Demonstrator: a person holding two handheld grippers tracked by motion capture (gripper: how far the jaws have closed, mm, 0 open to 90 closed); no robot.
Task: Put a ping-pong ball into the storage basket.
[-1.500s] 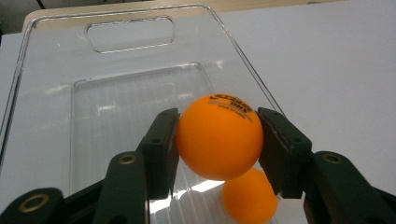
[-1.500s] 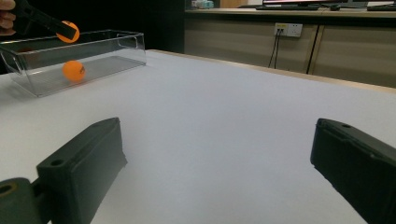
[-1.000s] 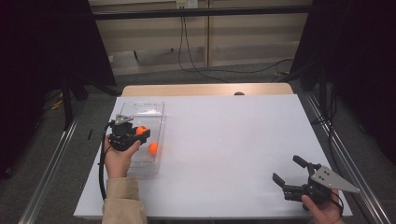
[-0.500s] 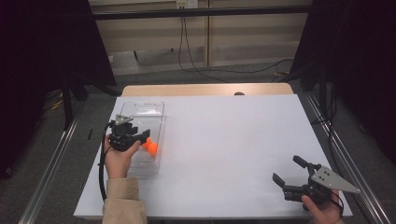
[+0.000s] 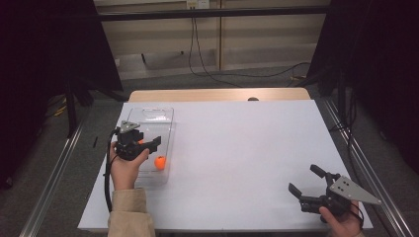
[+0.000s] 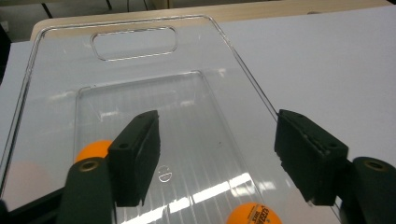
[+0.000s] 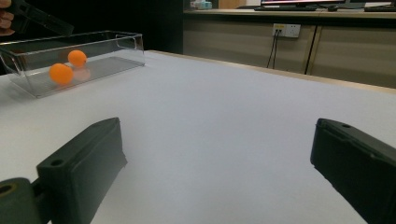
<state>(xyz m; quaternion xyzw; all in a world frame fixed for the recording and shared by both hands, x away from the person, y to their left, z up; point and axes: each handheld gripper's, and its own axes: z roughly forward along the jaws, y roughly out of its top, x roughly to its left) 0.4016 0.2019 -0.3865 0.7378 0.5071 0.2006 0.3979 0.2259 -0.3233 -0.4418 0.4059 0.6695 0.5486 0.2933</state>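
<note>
Orange balls lie in the clear bin

Orange balls [image 6: 247, 215] rest in the clear plastic bin [image 5: 168, 114] at the tabletop's [image 5: 247, 148] left. Left gripper [image 5: 148, 144] hovers above it, jaws just opened, nothing between them: likely a drop finished. Right gripper [image 5: 305, 190], lower right, is spread and empty. Next comes lifting clear of the bin walls; open tabletop lies between.
</note>
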